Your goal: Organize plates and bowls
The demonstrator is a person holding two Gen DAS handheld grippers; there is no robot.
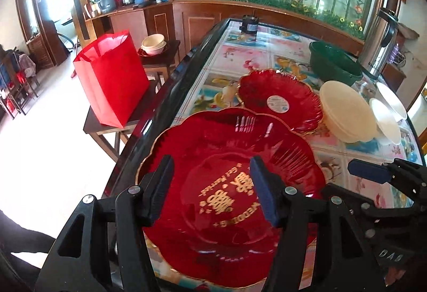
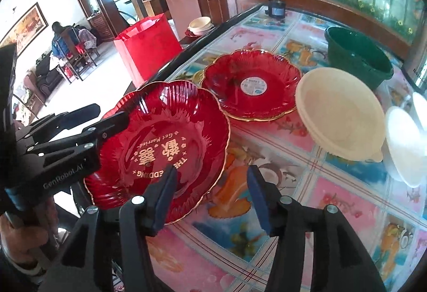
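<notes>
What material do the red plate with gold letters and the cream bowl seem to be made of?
Red plate with gold letters: probably glossy translucent plastic, possibly glass; it shows sharp highlights, ribbing and a gold-painted rim. Cream bowl: likely matte plastic or melamine; its surface is dull and opaque, without reflections.

Left gripper [image 1: 210, 190]: jaws spread wide, nothing between the pads. Right gripper [image 2: 212, 194]: jaws likewise apart, unloaded, just beside the left.
</notes>
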